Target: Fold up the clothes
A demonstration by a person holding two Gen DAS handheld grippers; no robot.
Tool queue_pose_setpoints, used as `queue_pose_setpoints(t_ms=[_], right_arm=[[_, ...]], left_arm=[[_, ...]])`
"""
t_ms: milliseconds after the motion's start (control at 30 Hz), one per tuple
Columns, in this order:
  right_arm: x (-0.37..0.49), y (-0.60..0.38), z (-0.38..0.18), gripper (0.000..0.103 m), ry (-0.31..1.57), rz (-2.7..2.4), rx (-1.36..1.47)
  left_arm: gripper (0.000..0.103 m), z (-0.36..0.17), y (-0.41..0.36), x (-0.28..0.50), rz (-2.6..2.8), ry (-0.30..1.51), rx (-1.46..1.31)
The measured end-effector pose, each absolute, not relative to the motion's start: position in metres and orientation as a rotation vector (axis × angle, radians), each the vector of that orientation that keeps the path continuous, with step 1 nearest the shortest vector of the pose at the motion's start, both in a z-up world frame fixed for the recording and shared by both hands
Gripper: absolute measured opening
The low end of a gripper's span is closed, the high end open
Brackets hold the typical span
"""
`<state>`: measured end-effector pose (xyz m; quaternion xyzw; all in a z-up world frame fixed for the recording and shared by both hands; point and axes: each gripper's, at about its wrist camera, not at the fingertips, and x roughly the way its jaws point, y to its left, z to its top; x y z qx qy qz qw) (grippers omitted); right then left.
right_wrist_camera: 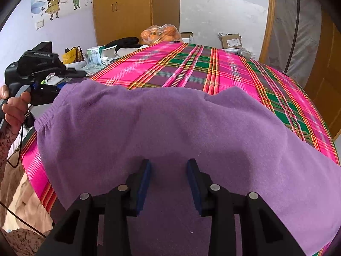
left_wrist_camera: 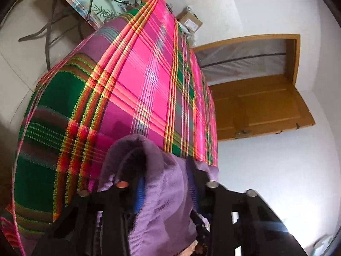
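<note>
Purple garment [right_wrist_camera: 162,128] swallows left gripper [left_wrist_camera: 164,183] fingertips; right gripper [right_wrist_camera: 169,170] gaping.

Plain lilac-purple, fleecy, without print: garment [right_wrist_camera: 170,123] spread ahead of and beneath the right fingers. Bright pink plaid crossed by green blocks, yellow, red and white stripes: cloth [right_wrist_camera: 223,72] on the bench beyond the garment, seen past the left fingers too [left_wrist_camera: 136,81]. Black frames with blue pads: right gripper [right_wrist_camera: 169,183] and left gripper [left_wrist_camera: 164,192]. Orange: bagged fruit [right_wrist_camera: 159,34] far ahead of the right fingers. Honey-brown wood: cupboard [right_wrist_camera: 123,8] behind it.
</note>
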<state>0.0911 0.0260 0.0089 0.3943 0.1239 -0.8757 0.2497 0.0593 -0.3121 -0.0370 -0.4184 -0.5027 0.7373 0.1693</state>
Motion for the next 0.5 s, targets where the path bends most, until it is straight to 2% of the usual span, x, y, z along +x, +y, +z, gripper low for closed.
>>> queue_pose_setpoints(t_ms=[33,67,300,500], right_arm=[[0.091,0.025,0.009,0.036,0.338,-2.386,1.075],[0.091,0.025,0.009,0.036,0.338,-2.387,1.075],[0.089,0.023,0.009,0.037,0.332,-2.39,1.079],[0.089,0.022,0.008,0.037,0.337,-2.392,1.076]], left_arm=[[0.012,-0.038,-0.314,0.059,2.101,-1.436,-1.189],[0.009,-0.039,-0.316,0.06,2.105,-1.449,-1.189],[0.005,-0.038,-0.337,0.074,2.234,-1.469,-1.128],[0.005,-0.054,-0.345,0.072,2.256,-1.51,-1.19]])
